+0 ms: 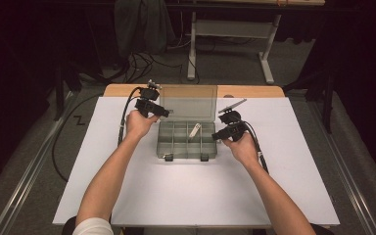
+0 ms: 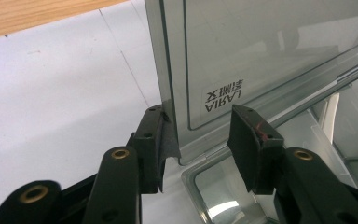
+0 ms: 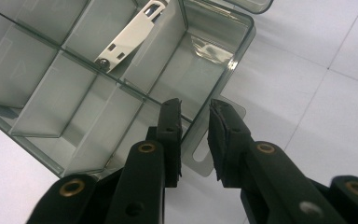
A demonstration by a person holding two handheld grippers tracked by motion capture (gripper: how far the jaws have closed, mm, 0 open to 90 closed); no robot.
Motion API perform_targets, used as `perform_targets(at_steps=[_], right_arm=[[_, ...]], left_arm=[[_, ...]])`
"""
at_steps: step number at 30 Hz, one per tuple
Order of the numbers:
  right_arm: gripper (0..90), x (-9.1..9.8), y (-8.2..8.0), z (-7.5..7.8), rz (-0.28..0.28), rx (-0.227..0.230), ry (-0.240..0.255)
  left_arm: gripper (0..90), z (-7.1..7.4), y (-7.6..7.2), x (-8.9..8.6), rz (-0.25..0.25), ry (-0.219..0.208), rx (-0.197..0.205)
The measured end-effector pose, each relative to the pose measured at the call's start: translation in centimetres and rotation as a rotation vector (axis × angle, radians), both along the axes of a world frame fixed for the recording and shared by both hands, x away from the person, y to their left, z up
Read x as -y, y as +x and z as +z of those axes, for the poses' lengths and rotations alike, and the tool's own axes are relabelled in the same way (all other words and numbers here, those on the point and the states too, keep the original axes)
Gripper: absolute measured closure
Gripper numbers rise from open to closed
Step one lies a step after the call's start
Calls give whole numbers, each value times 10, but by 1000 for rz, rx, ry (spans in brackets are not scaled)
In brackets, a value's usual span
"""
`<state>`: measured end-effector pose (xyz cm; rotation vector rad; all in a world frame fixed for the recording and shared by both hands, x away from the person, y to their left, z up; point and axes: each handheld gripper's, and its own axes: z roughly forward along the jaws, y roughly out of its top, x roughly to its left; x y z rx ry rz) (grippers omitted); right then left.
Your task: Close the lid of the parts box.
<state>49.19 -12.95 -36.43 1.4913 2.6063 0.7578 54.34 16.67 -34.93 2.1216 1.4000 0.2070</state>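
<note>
At frame centre the organizer box (image 1: 187, 142) sits steadied by the right gripper (image 3: 195, 123) pinching its side wall, while the left gripper (image 2: 200, 135) – jaws spread, not touching – straddles the upright lid (image 2: 261, 51), seemingly to swing it.

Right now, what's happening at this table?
A person works on a clear compartment box with two handheld grippers. The left gripper straddles the corner of the raised lid, jaws apart around its edge. The right gripper sits astride the box's side wall, seemingly steadying it. A white metal piece lies in one compartment.
</note>
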Motion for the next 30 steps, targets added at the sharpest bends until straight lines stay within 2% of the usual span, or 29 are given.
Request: perform_targets(at_steps=[23, 30], right_arm=[[769, -1, -1, 0, -4, 3, -3], [770, -1, -1, 0, -5, 8, -6]], left_arm=[[649, 7, -18, 2, -9, 50, 57], [661, 6, -25, -2, -7, 21, 65]])
